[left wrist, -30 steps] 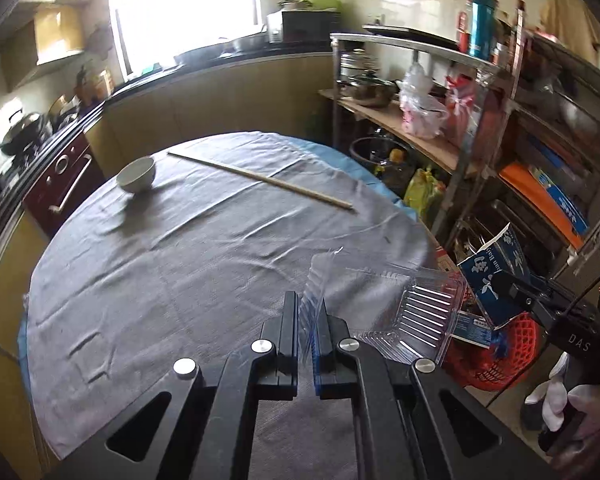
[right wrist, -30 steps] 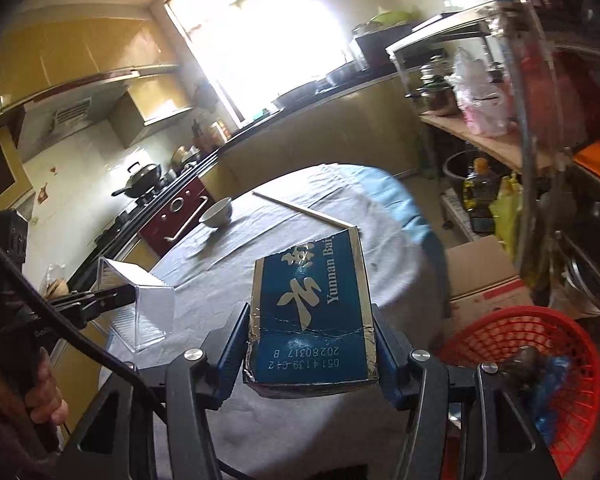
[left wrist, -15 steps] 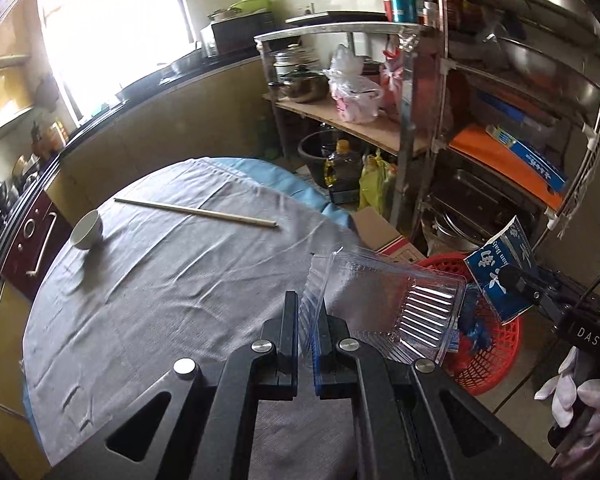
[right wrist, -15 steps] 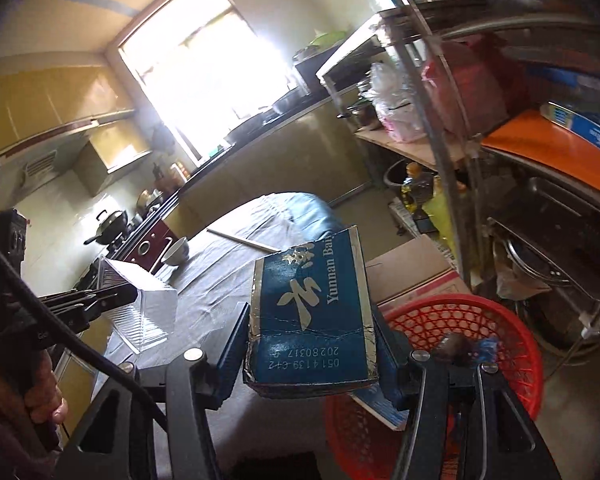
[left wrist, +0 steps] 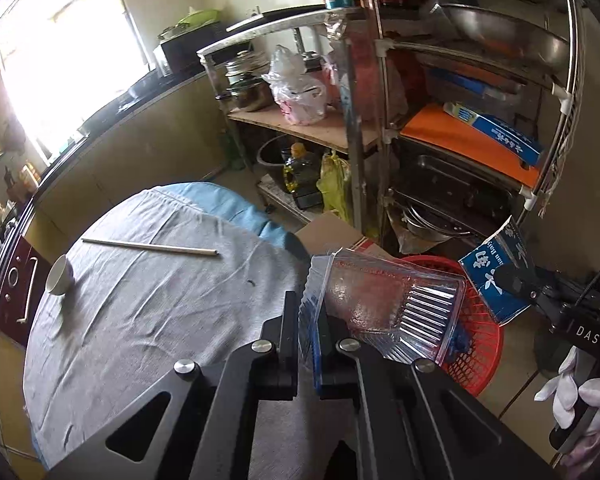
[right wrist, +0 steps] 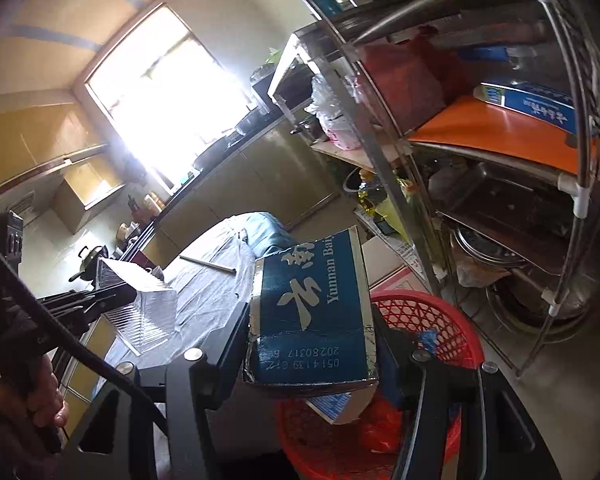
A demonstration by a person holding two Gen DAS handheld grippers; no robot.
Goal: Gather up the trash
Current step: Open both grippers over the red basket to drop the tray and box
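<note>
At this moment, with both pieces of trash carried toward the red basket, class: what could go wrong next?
1. The left gripper pinches only one thin edge of the clear plastic container, which hangs partly over the table; released now, it might catch the rim of the red basket.
2. The blue carton held by the right gripper sits above the basket's near rim and could tip outside.
</note>
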